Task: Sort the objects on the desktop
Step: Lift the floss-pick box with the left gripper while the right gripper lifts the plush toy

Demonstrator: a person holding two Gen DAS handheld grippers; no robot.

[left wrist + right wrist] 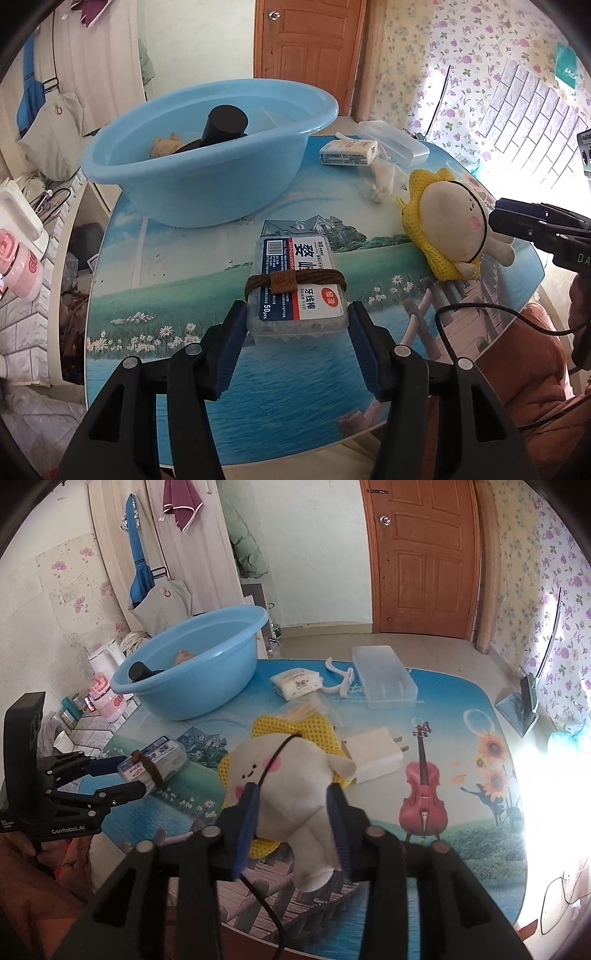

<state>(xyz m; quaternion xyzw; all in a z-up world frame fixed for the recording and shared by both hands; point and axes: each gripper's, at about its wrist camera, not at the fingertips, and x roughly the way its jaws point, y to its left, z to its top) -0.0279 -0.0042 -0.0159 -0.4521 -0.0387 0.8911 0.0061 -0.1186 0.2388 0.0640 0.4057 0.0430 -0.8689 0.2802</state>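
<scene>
Both hand-held grippers are set around objects on the picture-printed bench [155,295].

The left hand-held gripper [295,325] has its blue pads on either side of a clear floss-pick box [295,291] bound with a brown hair tie [295,282]; whether the pads press the box I cannot tell. The right hand-held gripper [293,812] is clenched on a cream plush doll [284,775] that lies on its yellow knitted piece, near the bench's near edge. A blue basin [207,177] stands at the far left, holding a black cylinder [225,123] and a small tan toy [164,146]. Far right lie a tissue pack [297,685] and a clear case [384,681]; a white charger [373,755] sits just beside the doll.
</scene>
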